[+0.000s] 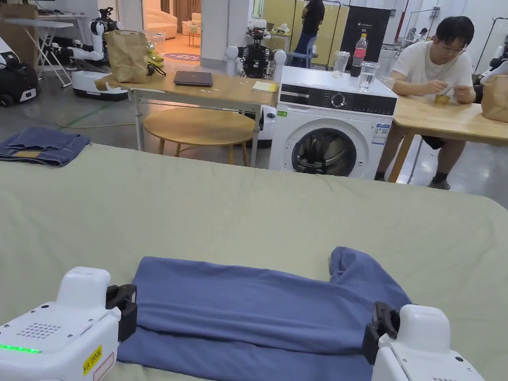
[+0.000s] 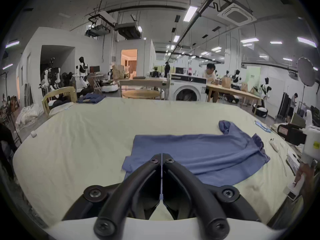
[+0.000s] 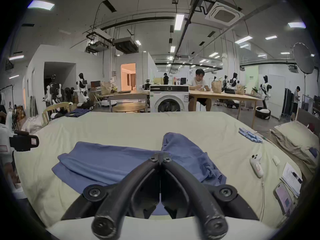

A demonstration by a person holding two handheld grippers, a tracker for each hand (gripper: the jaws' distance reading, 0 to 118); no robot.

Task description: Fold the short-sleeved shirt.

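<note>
A blue short-sleeved shirt (image 1: 258,307) lies on the pale green bed sheet (image 1: 248,208), doubled lengthwise, with one sleeve (image 1: 347,263) sticking out at its far right. My left gripper (image 1: 121,310) hovers at the shirt's left edge. In the left gripper view its jaws (image 2: 161,155) are pressed together with nothing between them, above the shirt (image 2: 199,150). My right gripper (image 1: 382,327) is at the shirt's right edge. Seen in the right gripper view, that gripper (image 3: 161,157) is shut and empty too, over the shirt (image 3: 112,162).
Folded jeans (image 1: 42,146) rest on the bed's far left corner. On the bed's right side lie a white controller (image 3: 256,165), a phone (image 3: 284,198), papers and a pillow (image 3: 297,139). Beyond the bed stand a washing machine (image 1: 332,134) and tables, with a person seated (image 1: 436,64).
</note>
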